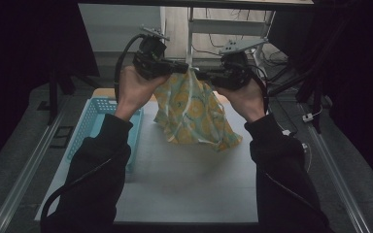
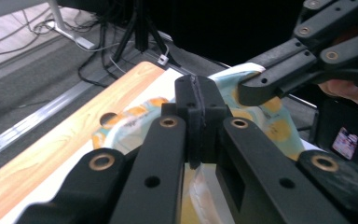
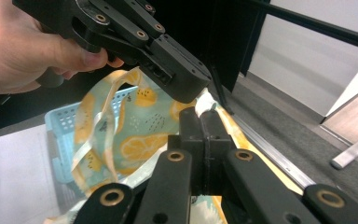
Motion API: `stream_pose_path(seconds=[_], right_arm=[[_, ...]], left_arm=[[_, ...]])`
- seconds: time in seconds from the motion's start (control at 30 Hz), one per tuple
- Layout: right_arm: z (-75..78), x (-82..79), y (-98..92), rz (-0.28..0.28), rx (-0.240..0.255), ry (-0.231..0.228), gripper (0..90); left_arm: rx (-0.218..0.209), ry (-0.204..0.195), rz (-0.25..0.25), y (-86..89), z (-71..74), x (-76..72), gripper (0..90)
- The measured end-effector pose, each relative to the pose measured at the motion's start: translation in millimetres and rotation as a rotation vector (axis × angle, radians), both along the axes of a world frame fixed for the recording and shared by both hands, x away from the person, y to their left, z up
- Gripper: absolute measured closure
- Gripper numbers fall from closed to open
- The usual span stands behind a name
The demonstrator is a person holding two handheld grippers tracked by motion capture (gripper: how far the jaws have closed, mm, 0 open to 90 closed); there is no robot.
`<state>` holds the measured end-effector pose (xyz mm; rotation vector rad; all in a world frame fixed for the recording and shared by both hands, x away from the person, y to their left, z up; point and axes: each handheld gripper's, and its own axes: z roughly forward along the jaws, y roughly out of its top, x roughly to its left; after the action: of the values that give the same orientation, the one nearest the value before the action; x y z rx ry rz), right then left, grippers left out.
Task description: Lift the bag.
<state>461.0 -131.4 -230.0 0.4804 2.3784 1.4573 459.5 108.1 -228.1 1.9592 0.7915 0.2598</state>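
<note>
High view dimly lit; both sides lost in near-black shadow. Brightest patch seen at top centre, light apparently admitted from room beyond. White table point(image 1: 184, 179) surface rendered grey, without glare. Gripper views brighter; near jaws slightly softened, background floor and cables blurred. Mild noise noted throughout.

The room is dim, its sides lost in black. A white mat point(image 1: 189, 179) covers most of the wooden tabletop point(image 2: 51, 154), whose pale grain shows along one edge (there is a round hole in it). Metal rails point(image 1: 17, 179) run along both sides over grey carpet point(image 1: 9, 145). Beyond the table stands a white-legged desk frame point(image 1: 223, 26), with cables point(image 2: 98, 42) tangled loosely on the floor beneath it.
</note>
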Motion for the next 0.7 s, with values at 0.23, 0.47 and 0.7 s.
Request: stream_pose_path(seconds=[0.23, 0.47, 0.7], right_arm=[[15.3, 3.1, 2.5, -0.048, 0.005, -0.024, 90.0], [29.3, 2.3, 2.3, -0.08, 0.021, -0.059, 90.0], [16.5, 7.6, 1.7, -0.1, -0.014, -0.052, 90.0]], left_arm=[[-0.024, -0.035, 0.037, -0.4, 14.9, 4.7, 89.3], [-0.038, -0.082, 0.044, -2.8, 21.9, 2.0, 89.2], [0.016, -0.077, 0.034, -9.0, 8.0, 7.3, 89.1]])
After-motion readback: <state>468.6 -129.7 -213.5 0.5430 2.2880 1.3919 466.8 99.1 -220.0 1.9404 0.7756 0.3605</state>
